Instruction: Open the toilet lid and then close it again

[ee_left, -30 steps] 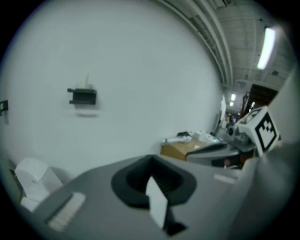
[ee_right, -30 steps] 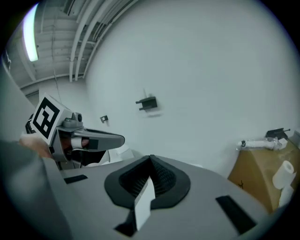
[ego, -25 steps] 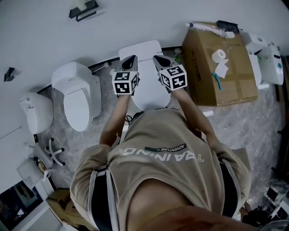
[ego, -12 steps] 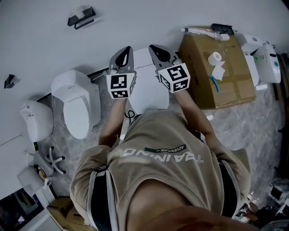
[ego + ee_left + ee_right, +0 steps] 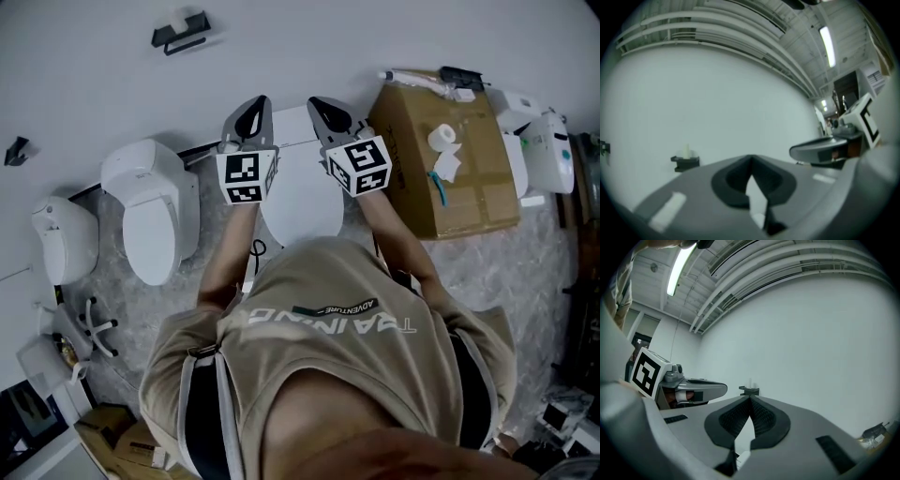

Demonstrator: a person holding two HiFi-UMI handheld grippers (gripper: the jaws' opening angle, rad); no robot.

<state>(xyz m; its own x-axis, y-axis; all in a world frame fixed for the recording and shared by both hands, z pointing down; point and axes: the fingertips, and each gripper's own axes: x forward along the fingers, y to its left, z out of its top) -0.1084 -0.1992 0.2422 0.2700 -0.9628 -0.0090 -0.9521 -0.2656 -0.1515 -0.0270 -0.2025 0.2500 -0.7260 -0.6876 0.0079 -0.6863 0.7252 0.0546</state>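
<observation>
Head view: I am holding my grey left gripper and right gripper, both clenched empty, over the white oval toilet lid.

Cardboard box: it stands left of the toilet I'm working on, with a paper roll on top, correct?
No. The cardboard box stands right of the toilet, not left, as the head view shows. The paper roll is on top of it.

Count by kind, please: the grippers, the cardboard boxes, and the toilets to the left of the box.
Grippers: 2, the left gripper and the right gripper
Cardboard boxes: 1
Toilets: 3
Total: 6
</observation>
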